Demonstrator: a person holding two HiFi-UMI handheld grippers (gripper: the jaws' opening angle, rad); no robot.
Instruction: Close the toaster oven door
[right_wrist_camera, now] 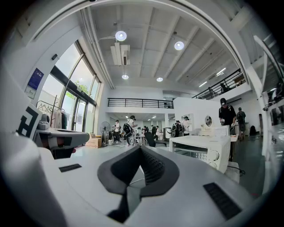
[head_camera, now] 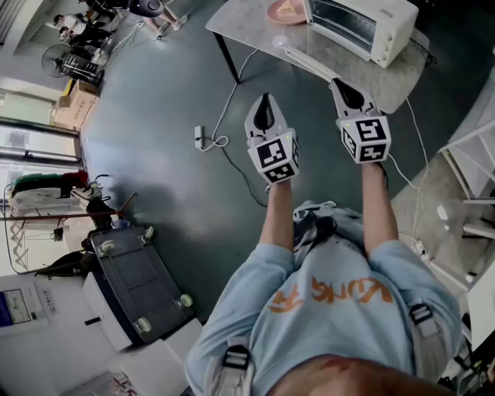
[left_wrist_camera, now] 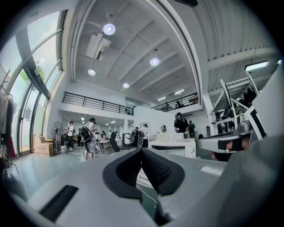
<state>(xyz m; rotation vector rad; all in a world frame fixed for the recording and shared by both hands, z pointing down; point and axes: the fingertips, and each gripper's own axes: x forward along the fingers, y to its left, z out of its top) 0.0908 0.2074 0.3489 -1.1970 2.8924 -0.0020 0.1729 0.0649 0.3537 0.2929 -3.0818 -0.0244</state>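
2 grippers level, short of table [head_camera: 246, 23]. Your left gripper [head_camera: 267, 103]: jaws together, empty. Your right gripper [head_camera: 344, 89]: same. Toaster oven [head_camera: 363, 27] sits ahead of right gripper, ahead-right of left. Door [head_camera: 309, 60] seemingly lowered toward you; likely light, rigid, glass-paned, hinged. Push up under front edge, no clamping needed. Head view alone shows lowered flap; right gripper view adds knobs, window.

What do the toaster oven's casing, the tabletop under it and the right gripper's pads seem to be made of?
Toaster oven casing: probably white painted sheet metal, smooth with slight sheen. Tabletop: pale grey and mottled, stone or stone-look laminate; cannot tell which. Pads of the right gripper: black, rubber-like, matte, with a ribbed texture.
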